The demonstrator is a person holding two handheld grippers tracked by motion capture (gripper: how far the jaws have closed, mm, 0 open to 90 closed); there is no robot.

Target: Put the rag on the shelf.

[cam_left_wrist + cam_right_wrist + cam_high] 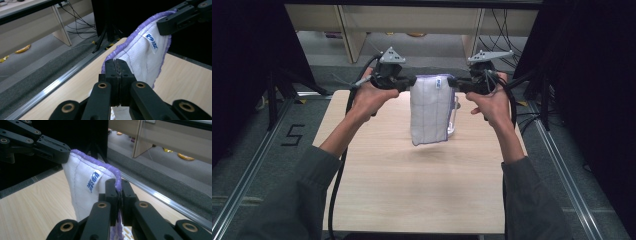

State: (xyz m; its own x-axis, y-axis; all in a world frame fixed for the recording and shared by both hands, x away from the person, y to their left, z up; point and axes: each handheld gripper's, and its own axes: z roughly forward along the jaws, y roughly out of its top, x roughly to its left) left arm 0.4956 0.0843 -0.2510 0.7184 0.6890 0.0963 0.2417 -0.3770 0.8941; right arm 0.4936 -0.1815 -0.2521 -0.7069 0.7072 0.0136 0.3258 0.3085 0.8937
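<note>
Hanging white cloth [430, 110], blue-lettered tag [438, 83]

Person holding gripper in each hand above far half of wooden table [412, 190]. Left gripper [411, 82] pinching top left corner of white cloth [430, 110] with purple edging; right gripper [452, 82] pinching top right corner. Cloth hanging folded between them, lower edge dangling clear of tabletop, faint shadow lying beneath. Small blue label [439, 83] showing near cloth's top edge. Clear jug-like thing [454, 116] peeking out behind cloth's right side. Grey sleeves [297, 200] coming in from bottom. Cables trailing from both grippers.
</note>
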